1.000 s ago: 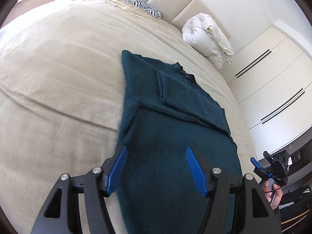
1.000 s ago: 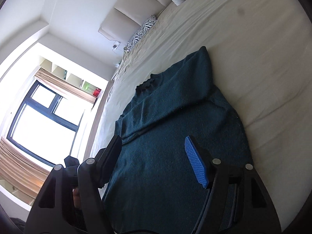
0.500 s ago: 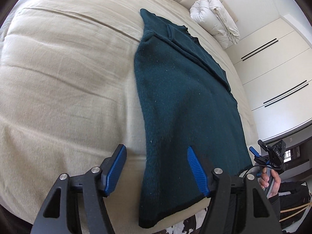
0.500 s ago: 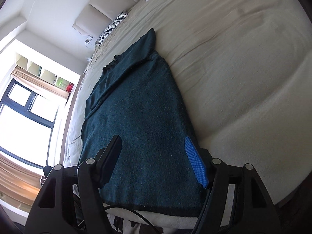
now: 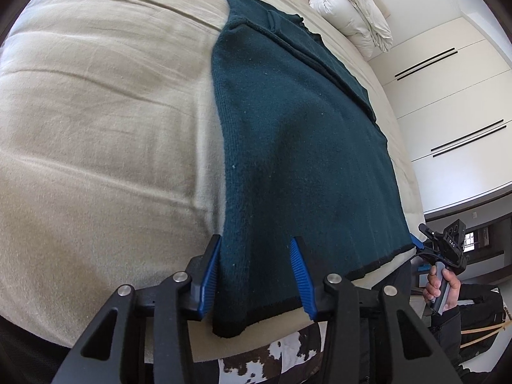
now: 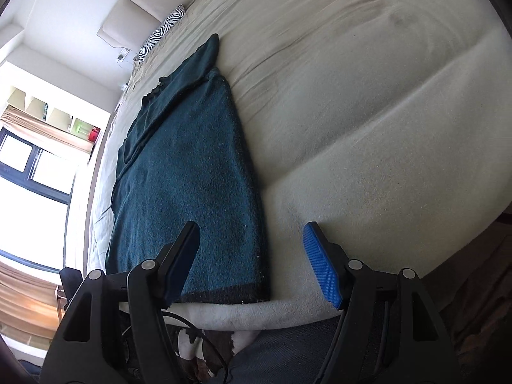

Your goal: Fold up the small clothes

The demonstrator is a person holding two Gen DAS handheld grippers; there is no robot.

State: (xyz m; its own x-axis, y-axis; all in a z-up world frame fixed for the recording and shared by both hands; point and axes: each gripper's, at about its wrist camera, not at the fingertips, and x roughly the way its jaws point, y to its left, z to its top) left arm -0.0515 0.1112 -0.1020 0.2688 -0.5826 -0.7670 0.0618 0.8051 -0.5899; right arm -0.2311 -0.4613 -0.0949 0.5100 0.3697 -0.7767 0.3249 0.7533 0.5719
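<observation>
A dark teal knit sweater [image 5: 297, 134] lies flat on the beige bed [image 5: 96, 128], sleeves folded in over the body, its black hem at the bed's near edge. My left gripper [image 5: 256, 272] is open, its jaws on either side of the sweater's near left hem corner, not closed on it. In the right wrist view the sweater [image 6: 192, 172] lies to the left, and my right gripper [image 6: 252, 262] is open, its jaws on either side of the near right hem corner. The right gripper also shows in the left wrist view [image 5: 444, 246], in a hand.
A rolled white duvet [image 5: 352, 9] and a zebra pillow [image 6: 163, 32] lie by the padded headboard [image 6: 150, 6]. White wardrobe doors [image 5: 448, 96] stand beyond the bed. A window [image 6: 32, 176] is at left. A cowhide rug [image 5: 272, 358] lies below the bed edge.
Both grippers have pulled back from over the sweater's middle down to its hem at the bed's near edge. The left jaws have narrowed around the hem corner.
</observation>
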